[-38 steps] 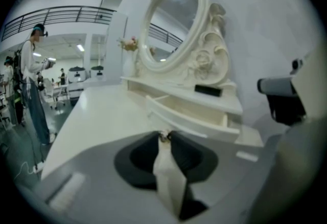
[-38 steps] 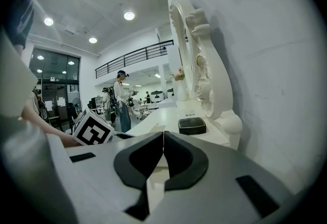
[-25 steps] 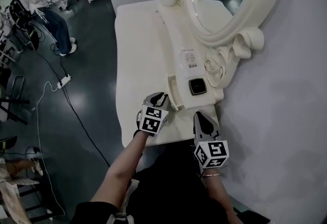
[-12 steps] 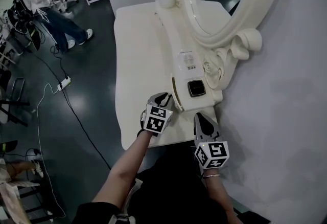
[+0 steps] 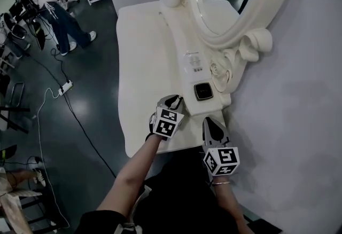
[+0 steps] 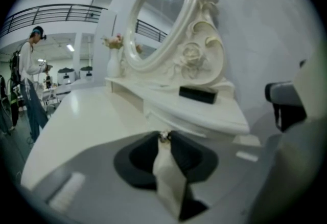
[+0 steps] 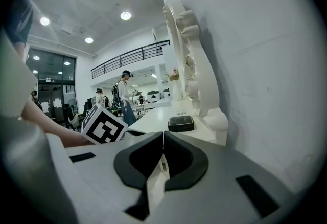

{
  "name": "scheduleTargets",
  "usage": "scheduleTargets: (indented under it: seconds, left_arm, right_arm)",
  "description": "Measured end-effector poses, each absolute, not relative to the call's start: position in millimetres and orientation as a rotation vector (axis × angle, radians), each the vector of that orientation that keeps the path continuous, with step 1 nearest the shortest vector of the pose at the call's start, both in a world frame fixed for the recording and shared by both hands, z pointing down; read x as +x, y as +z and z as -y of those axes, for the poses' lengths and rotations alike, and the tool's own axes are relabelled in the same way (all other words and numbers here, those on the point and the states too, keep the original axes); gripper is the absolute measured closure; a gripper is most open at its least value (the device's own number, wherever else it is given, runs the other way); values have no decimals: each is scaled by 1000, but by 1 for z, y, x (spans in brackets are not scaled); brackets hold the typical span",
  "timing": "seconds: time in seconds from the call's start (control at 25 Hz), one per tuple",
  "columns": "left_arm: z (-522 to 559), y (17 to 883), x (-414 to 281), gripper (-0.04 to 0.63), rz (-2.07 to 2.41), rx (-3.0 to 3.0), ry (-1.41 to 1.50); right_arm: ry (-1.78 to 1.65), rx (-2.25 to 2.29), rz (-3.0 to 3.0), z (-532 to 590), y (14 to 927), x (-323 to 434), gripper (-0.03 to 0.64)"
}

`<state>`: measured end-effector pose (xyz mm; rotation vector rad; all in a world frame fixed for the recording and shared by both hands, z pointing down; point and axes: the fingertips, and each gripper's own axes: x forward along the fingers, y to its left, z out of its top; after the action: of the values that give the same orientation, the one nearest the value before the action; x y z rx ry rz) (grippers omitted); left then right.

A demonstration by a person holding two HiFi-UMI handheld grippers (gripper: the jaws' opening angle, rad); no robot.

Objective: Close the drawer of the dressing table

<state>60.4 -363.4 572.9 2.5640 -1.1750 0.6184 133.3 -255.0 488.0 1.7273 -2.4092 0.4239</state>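
Pushed rightward since a second ago, the drawer point(image 5: 185, 98) is now sitting about flush in the raised shelf point(image 5: 188, 46) of the dressing table point(image 5: 144, 56), and the left gripper point(image 5: 173, 101) is lying further right with it. Its fingers point(image 6: 142, 159) are standing narrow, pinching the small shiny drawer knob point(image 6: 163, 137) at their tips, with the drawer front straight ahead. A black box point(image 5: 203, 90) is resting on the shelf. The right gripper point(image 5: 212, 122) is hovering over the table's near edge, jaws pressing together on nothing, apart from the drawer.
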Motion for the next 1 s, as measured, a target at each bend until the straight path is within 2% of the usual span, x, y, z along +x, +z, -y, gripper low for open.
scheduleTargets:
  seconds: [0.44, 0.64, 1.0]
  left_arm:
    - [366, 572, 70, 526, 1176, 2582, 615]
    - [364, 571, 64, 505, 1189, 2559, 614]
    - [354, 544, 41, 512, 1235, 2569, 548]
  right_arm:
    - [427, 1738, 2405, 255, 488, 139, 612]
    - [423, 1729, 2418, 256, 486, 139, 612]
    - [405, 1700, 2453, 252, 482, 125, 612]
